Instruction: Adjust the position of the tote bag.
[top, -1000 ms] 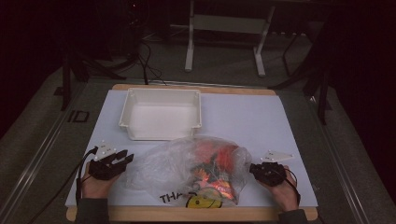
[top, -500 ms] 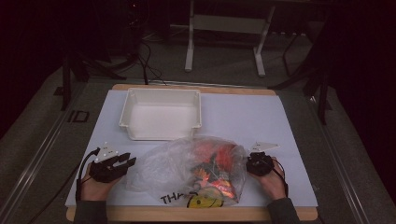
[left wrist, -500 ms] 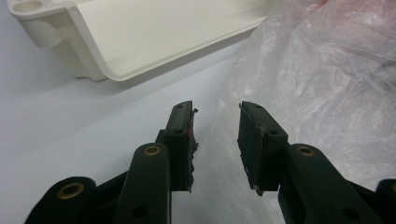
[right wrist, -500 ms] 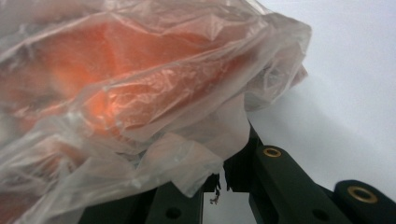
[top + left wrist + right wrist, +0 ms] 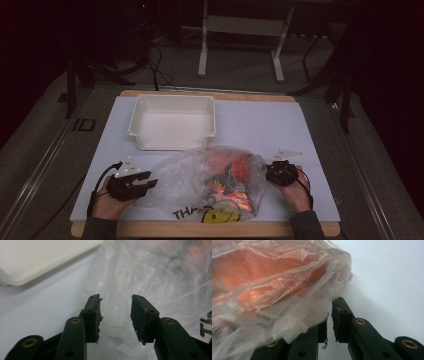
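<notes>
— What sits on the worktop (image 5: 300,135)?

— A clear plastic bag (image 5: 200,185) lies near the front edge, between the two hands. Red and orange things show through it, too crumpled over to name. Black letters and a yellow smiley face are printed along its near side. Behind it, close to its far edge, stands a white tray (image 5: 172,122) with nothing visible inside.

— And the left claw (image 5: 145,184)?

— It rests on the white sheet at the bag's left end, pointing right toward the plastic. In the left gripper view its jaws stand apart with a clear gap between them, and the bag's film lies just ahead of and between the tips. I cannot tell whether the pads (image 5: 93,312) touch the film. The tray's corner shows at the upper left of that view.

— The right claw (image 5: 272,172)?

— It is at the bag's right end, held by the right hand (image 5: 295,192). In the right gripper view (image 5: 329,315) the jaws are almost together, only a thin slit left between them. The bag's edge drapes over the left jaw, but whether any film is pinched in that slit I cannot tell — the plastic hides the spot.

— Anything past the worktop?

— A dark floor, some cables and the legs of a metal stand (image 5: 240,50).
</notes>
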Tool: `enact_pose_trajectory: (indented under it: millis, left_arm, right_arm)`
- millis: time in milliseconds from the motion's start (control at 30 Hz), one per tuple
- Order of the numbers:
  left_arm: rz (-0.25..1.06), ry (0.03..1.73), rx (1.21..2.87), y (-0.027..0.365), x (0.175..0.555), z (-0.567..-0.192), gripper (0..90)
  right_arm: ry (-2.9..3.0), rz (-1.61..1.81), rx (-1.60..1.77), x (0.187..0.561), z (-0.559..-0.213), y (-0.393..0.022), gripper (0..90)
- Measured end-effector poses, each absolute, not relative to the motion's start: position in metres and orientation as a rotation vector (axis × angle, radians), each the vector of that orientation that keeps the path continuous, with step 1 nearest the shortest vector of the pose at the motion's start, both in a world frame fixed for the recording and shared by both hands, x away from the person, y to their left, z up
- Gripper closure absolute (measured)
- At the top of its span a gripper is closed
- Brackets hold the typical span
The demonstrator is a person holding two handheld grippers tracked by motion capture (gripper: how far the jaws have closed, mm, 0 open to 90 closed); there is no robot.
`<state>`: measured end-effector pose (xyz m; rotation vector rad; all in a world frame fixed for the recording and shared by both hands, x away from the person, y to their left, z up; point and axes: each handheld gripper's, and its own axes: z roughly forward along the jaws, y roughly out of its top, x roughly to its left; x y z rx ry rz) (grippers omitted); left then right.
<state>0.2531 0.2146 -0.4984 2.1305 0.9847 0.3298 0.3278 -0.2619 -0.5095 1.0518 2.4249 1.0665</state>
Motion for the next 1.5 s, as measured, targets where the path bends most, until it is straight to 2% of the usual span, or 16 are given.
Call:
enact_pose_trajectory:
  millis: [133,167,300,367,667,1000,1300,1500]
  left_arm:
    - [0.280,1.062,2.196,0.210,0.262,-0.514,52.8]
    - [0.280,1.062,2.196,0.210,0.262,-0.514,55.8]
    - [0.304,1.021,2.178,0.208,0.260,-0.512,81.4]
    - [0.307,1.011,2.160,0.209,0.259,-0.509,89.1]
    - [0.362,0.939,2.083,0.210,0.249,-0.485,89.8]
    - [0.430,0.861,2.050,0.198,0.244,-0.460,89.9]
    - [0.413,0.815,2.033,0.184,0.250,-0.448,90.0]
    - [0.402,0.745,2.035,0.167,0.256,-0.434,90.0]
  right_arm:
    - [2.404,1.051,1.035,0.324,-0.503,-0.268,78.6]
    - [2.400,1.048,1.037,0.324,-0.502,-0.270,78.5]
    - [2.375,1.038,1.040,0.321,-0.497,-0.280,77.8]
    - [2.368,1.037,1.042,0.320,-0.496,-0.283,77.8]
    - [2.307,1.034,1.067,0.314,-0.482,-0.305,77.8]
    - [2.296,1.039,1.023,0.313,-0.466,-0.302,76.3]
    - [2.306,1.076,0.946,0.312,-0.443,-0.287,74.9]
    - [2.356,1.133,0.832,0.309,-0.432,-0.256,72.2]
